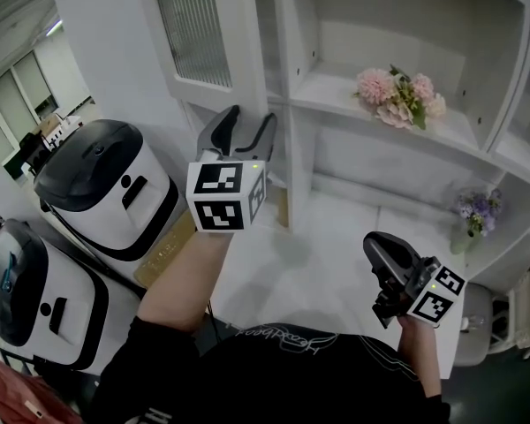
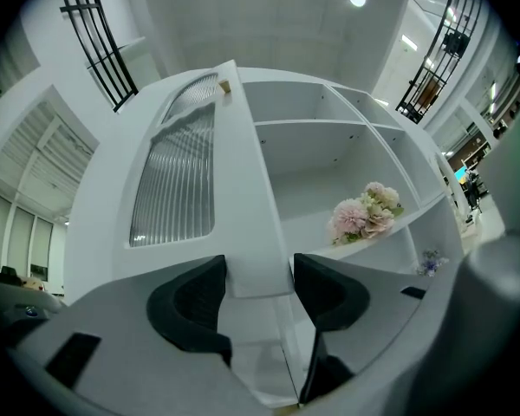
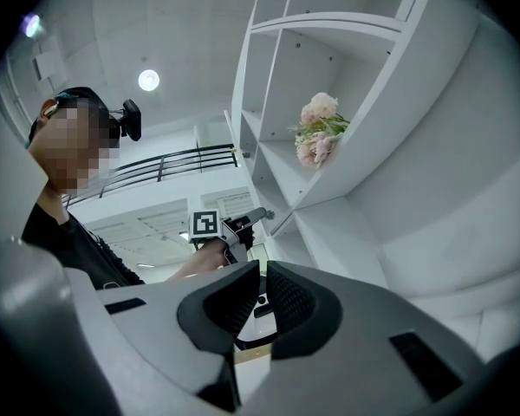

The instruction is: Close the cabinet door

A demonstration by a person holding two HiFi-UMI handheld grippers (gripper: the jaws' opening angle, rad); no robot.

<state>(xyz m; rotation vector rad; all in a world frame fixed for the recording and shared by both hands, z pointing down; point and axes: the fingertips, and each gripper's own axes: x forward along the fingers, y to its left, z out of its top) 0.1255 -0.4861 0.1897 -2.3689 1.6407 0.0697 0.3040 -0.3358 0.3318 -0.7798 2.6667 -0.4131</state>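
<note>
The white cabinet door (image 1: 203,34) with a ribbed glass pane stands swung out from the shelf cabinet (image 1: 299,140). My left gripper (image 1: 250,117) is raised just under the door's lower corner and is open. In the left gripper view that corner of the door (image 2: 258,267) lies between the two spread jaws of the left gripper (image 2: 258,282); I cannot tell if the pads touch it. My right gripper (image 1: 377,251) hangs low at the right, shut on nothing, away from the cabinet. The right gripper view shows its closed jaws (image 3: 264,276) and the left gripper (image 3: 251,218) beyond them.
Pink flowers (image 1: 393,95) lie on the middle shelf, and a small vase of purple flowers (image 1: 475,210) stands lower right. Two white machines with black tops (image 1: 106,184) (image 1: 26,290) stand on the floor at the left, close to the open door.
</note>
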